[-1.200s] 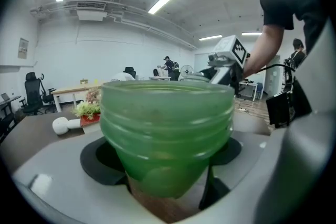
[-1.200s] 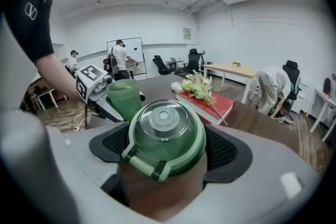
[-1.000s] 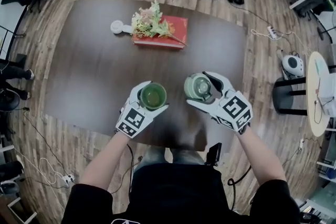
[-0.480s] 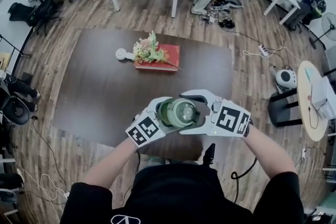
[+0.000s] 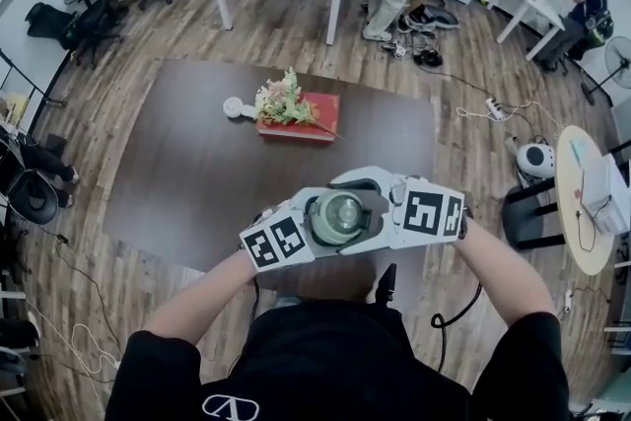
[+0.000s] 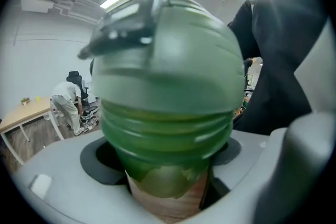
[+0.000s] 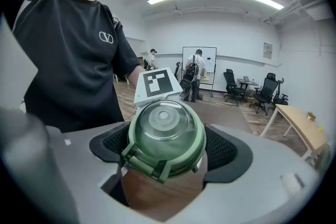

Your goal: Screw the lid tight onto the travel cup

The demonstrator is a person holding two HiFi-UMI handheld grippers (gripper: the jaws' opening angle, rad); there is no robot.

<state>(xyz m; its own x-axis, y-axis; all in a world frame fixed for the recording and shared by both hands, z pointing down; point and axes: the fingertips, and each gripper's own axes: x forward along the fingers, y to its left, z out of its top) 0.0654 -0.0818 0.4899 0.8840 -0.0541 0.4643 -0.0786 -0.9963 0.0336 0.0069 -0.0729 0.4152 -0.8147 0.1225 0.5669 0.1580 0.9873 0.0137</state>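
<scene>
I hold the translucent green plastic travel cup (image 6: 167, 134) clamped between the pads of the left gripper (image 6: 168, 181), raised just above the near edge of the dark brown wooden table (image 5: 197, 153). The right gripper (image 7: 167, 152) pinches the domed green flip-top lid (image 7: 164, 134) by its 2 sides, jaws spread fairly wide around it, directly over the cup's mouth. The lid looks set on the rim, but I judge the screwing barely begun: the cup's thread ridges show bare beneath it. What's left is turning the lid down until it seats tight.
</scene>
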